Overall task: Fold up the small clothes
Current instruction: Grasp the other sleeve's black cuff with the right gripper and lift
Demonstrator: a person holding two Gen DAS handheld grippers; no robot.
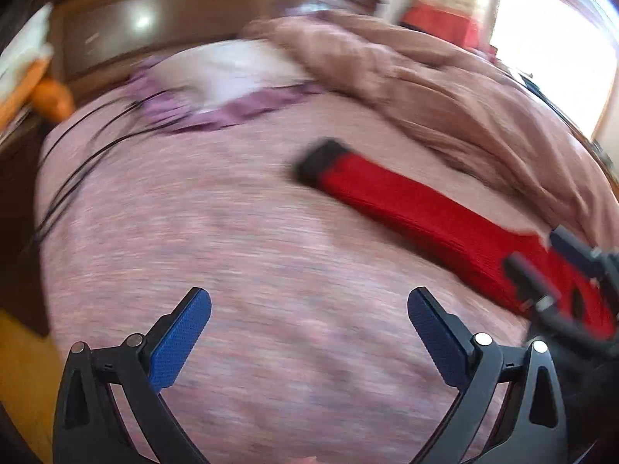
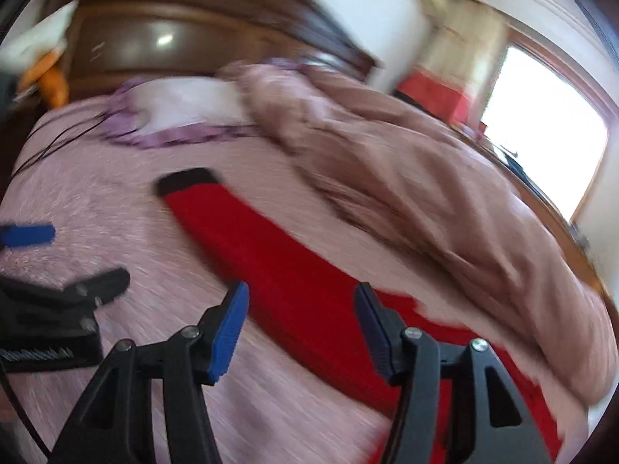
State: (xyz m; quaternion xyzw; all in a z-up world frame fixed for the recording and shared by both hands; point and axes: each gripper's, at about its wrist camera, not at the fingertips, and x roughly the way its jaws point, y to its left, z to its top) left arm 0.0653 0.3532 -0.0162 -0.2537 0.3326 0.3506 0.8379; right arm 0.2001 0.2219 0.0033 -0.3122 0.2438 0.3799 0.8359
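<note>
A red garment with a black cuff point(image 1: 418, 208) lies stretched flat on the pink bedspread point(image 1: 251, 255), cuff end pointing away. In the right wrist view the same red garment point(image 2: 278, 266) runs from the black cuff point(image 2: 185, 181) down between my right gripper's fingers. My right gripper point(image 2: 301, 305) is open, jaws apart over the garment, nothing held. My left gripper point(image 1: 309, 309) is open and empty over bare bedspread, left of the garment. The right gripper shows at the left wrist view's right edge point(image 1: 553, 266); the left gripper shows at the right wrist view's left edge point(image 2: 58, 270). Both views are motion-blurred.
A crumpled tan blanket point(image 1: 425, 89) is heaped along the far right of the bed. A white and purple pillow point(image 1: 224, 77) lies by the dark wooden headboard point(image 1: 154, 27). Black cables point(image 1: 89, 147) trail on the left. A bright window point(image 1: 553, 58) is at the right.
</note>
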